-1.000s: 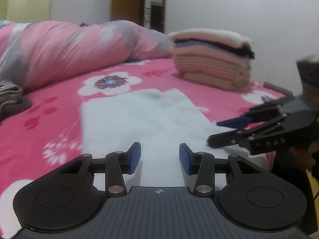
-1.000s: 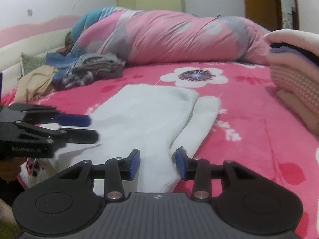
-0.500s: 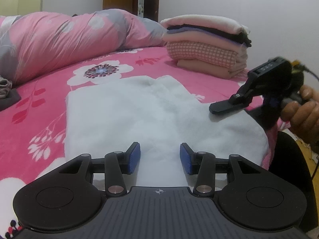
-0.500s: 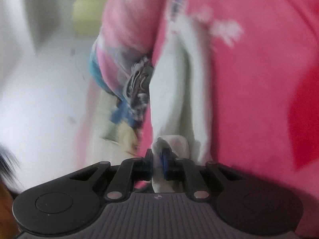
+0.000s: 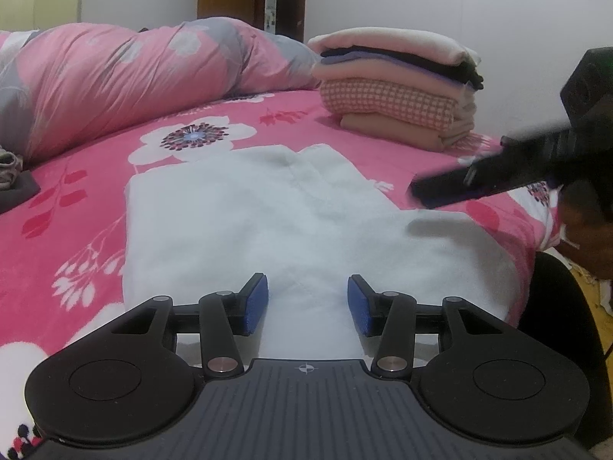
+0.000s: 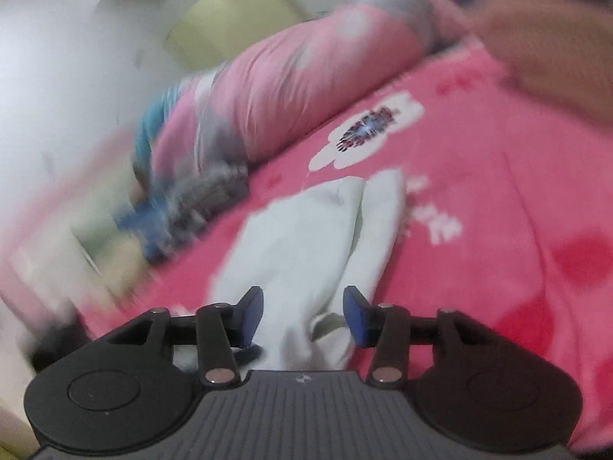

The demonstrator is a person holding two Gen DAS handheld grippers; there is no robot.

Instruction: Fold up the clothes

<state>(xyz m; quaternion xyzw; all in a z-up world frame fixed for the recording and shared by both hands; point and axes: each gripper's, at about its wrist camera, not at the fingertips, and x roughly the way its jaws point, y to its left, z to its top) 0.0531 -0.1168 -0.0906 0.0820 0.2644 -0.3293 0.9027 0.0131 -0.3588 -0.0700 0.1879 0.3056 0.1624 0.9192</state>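
Beyond white garment (image 5: 268, 222), folded stack (image 5: 398, 92).

The right wrist view is smeared by motion: the quilt (image 6: 306, 76), the heap of clothes (image 6: 199, 199) and the wall run into streaks. In the left wrist view the right tongs (image 5: 440, 191) are blurred, so their gap cannot be read there. The white garment (image 5: 268, 222) is hidden at its near edge behind the left tongs (image 5: 306, 303). The hand (image 5: 590, 237) is cut off at the right edge.

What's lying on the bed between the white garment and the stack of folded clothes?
Nothing: in the left wrist view only bare pink floral sheet separates the white garment from the folded stack.
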